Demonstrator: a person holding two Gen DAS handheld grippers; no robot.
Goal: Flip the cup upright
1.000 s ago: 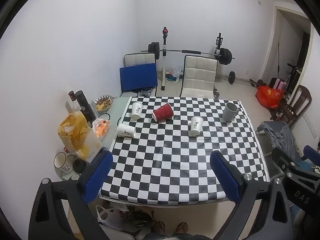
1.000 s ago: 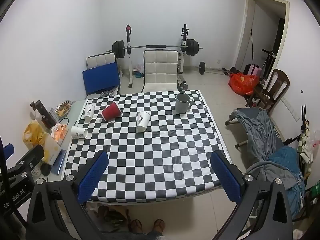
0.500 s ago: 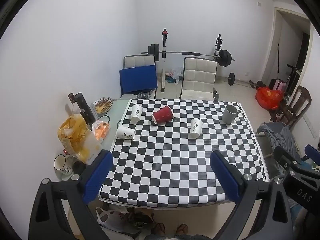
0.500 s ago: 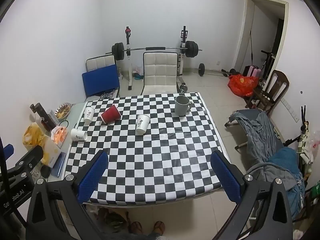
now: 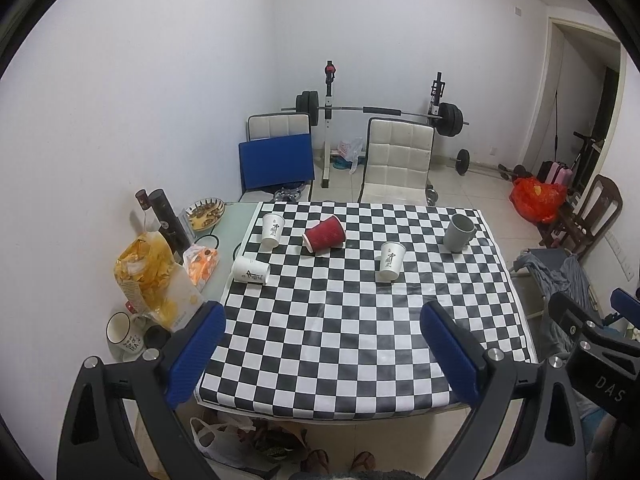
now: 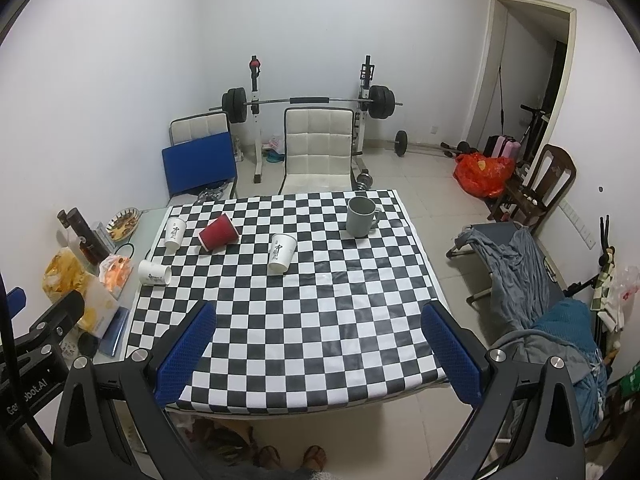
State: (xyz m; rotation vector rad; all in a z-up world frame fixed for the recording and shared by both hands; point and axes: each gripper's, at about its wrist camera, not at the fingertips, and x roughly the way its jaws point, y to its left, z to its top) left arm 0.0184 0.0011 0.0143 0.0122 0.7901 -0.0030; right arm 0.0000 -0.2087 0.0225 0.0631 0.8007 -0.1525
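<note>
Both tools, left tool [image 5: 320,346] and right tool [image 6: 318,344], hang wide open and empty, well short of the checkered desk [image 5: 360,340]. Far ahead-left lies the tipped red ribbed paper cup [image 5: 324,235]; gripping its sidewall gently should avoid crushing.

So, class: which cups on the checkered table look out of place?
Two lie tipped on their sides: the red cup near the far edge and a white paper cup at the table's left edge. The other cups and the grey mug stand upright.
</note>
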